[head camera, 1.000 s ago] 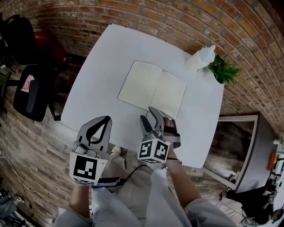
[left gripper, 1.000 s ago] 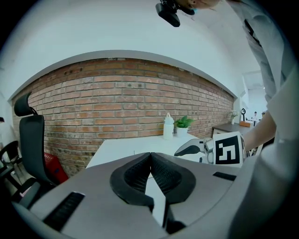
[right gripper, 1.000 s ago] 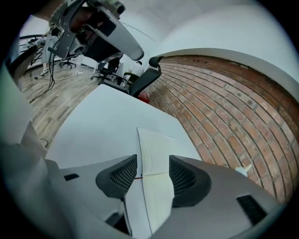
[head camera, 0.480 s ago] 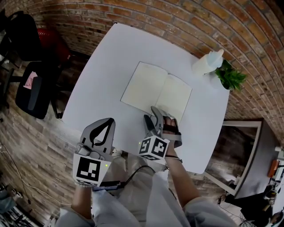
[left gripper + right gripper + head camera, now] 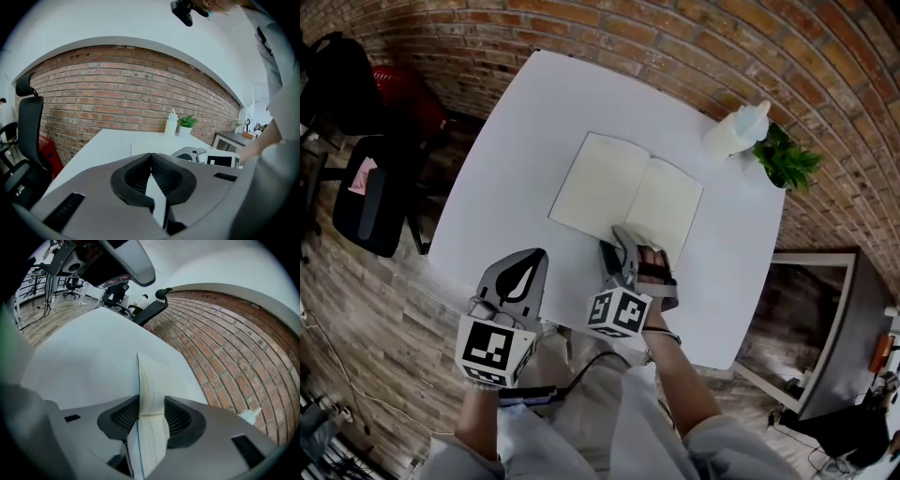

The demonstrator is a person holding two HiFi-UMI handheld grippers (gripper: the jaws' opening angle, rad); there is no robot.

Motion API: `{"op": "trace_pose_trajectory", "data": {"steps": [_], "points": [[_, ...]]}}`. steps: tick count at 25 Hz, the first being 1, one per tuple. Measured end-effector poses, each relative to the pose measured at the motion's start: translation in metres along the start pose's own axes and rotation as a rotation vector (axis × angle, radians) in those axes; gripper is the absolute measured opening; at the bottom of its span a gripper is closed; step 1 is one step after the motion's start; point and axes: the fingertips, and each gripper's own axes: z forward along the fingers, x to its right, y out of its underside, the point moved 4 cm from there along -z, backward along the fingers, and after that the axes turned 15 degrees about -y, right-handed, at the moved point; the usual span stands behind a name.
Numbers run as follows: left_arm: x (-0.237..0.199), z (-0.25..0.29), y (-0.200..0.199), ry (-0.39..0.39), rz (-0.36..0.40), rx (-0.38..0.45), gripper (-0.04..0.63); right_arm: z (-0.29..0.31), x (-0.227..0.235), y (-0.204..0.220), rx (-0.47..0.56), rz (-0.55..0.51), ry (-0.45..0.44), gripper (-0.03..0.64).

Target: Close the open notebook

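I have the right hand-held gripper (image 5: 617,242) at the near edge of the notebook (image 5: 623,192), its jaws spread with the edge of the right-hand leaf standing between them. One pad sits close against the underside and the other stands a little off the page, so I judge it has not yet pinched. It comes in low and angled down, which should let one jaw slip under the leaf so that side can be lifted and folded over.

The left hand-held gripper (image 5: 536,255) has its jaws pressed together on nothing. It hangs off the near edge of the table (image 5: 534,122), beside the right one and apart from the notebook; I see no job for it yet.

The notebook lies open and flat just ahead of the right hand-held gripper, with blank cream pages, a clear centre fold and a thin dark line along the cover's edge. A bottle (image 5: 734,128) and a small plant (image 5: 787,157) stand well beyond it, at the far corner.
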Motion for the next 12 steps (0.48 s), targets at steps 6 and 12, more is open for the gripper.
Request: {"op": "trace_pose_trajectory", "data": {"steps": [6,12], "points": [[-0.001,0.03,0.022,0.013,-0.174,-0.083,0.021,0.001,-0.007,0.002,0.027,0.04,-0.025,0.097],[0.0,0.059,0.046,0.053,-0.408,-0.188,0.092,0.001,-0.005,0.003,0.054,0.081,-0.044,0.087]]}}
